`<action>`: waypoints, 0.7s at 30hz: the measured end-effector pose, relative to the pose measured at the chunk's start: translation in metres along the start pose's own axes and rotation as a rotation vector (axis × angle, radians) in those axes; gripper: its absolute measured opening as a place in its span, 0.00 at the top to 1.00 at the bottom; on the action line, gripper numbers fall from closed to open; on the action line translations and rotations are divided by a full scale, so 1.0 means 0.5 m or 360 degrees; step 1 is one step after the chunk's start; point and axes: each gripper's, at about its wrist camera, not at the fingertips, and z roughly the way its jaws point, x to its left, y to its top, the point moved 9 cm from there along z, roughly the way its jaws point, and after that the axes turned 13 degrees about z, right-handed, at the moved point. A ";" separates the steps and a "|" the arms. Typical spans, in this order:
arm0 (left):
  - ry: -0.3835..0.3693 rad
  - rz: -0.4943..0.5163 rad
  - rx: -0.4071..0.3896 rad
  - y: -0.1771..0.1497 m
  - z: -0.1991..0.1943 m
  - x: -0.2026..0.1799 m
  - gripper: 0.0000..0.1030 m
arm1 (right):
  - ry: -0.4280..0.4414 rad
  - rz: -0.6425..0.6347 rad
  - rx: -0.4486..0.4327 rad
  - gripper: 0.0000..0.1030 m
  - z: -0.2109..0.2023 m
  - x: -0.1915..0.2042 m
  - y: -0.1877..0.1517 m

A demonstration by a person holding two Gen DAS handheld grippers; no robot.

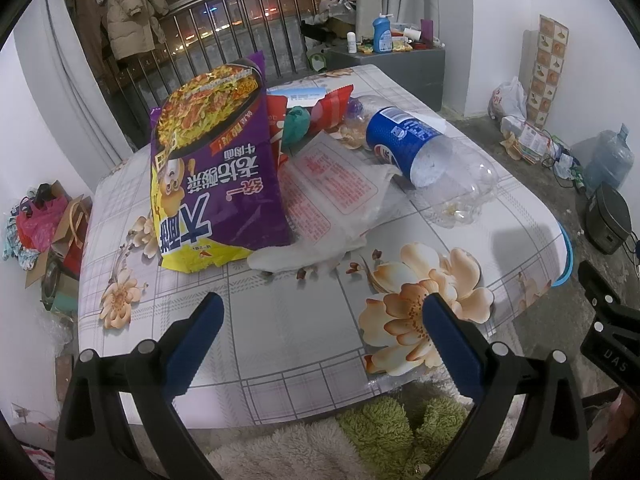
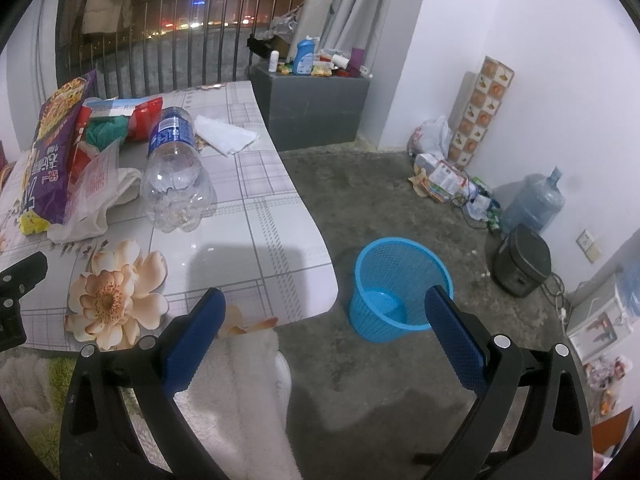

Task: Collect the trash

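Note:
Trash lies on a floral-cloth table (image 1: 280,332): a purple noodle bag (image 1: 216,164), a red snack bag (image 1: 328,104), a green wad (image 1: 298,120), a white printed plastic bag (image 1: 332,196) and an empty Pepsi bottle (image 1: 424,156). My left gripper (image 1: 322,312) is open and empty over the table's near edge, short of the trash. My right gripper (image 2: 324,308) is open and empty, off the table's right corner. A blue mesh basket (image 2: 396,280) stands on the floor. The bottle (image 2: 176,168), noodle bag (image 2: 48,148) and a white tissue (image 2: 226,136) show in the right wrist view.
A grey cabinet (image 2: 316,108) with bottles stands behind the table. A water jug (image 2: 532,204), a dark rice cooker (image 2: 520,264) and floor clutter (image 2: 440,176) sit along the right wall. A fluffy white and green cloth (image 2: 248,392) lies below the table's near edge.

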 end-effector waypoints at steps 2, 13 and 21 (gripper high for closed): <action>0.0001 -0.0001 -0.0001 0.000 0.000 -0.001 0.05 | -0.0001 0.0000 0.0002 0.08 0.000 0.000 0.001; 0.0003 -0.0001 -0.0001 -0.001 0.001 0.000 0.05 | -0.0001 -0.0001 0.0001 0.08 0.001 0.002 0.001; 0.0005 -0.0001 -0.0002 -0.001 0.001 0.000 0.05 | 0.0002 0.0000 0.0007 0.08 0.005 0.005 0.001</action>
